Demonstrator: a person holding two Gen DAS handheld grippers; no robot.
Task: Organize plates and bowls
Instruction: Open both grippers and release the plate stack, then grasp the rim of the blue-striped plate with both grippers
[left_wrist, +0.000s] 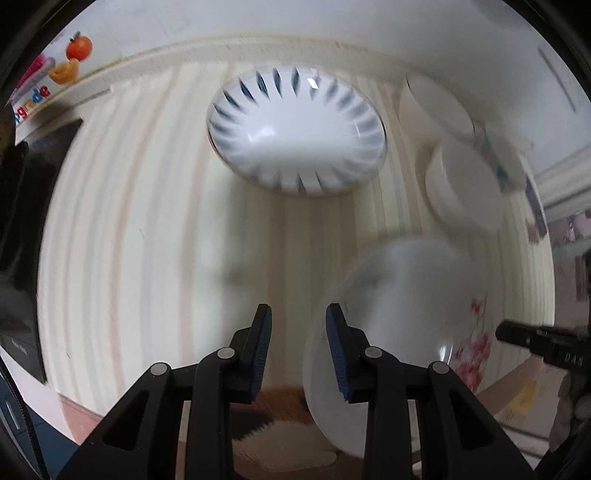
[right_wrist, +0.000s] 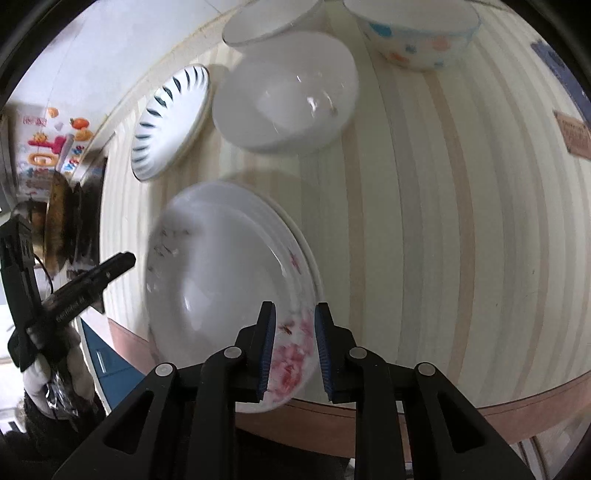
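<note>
A white plate with pink flowers lies near the front edge of the striped table. My right gripper straddles its near rim with the jaws apart; the flowered rim sits between the pads. The same plate shows blurred in the left wrist view, just right of my left gripper, which is open and empty above the table. A blue-striped white plate lies farther back and shows in the right view. A plain white bowl sits behind the flowered plate.
A dotted bowl and another white bowl stand at the back. White bowls sit at the right in the left view. A colourful box and dark objects lie at the table's left side.
</note>
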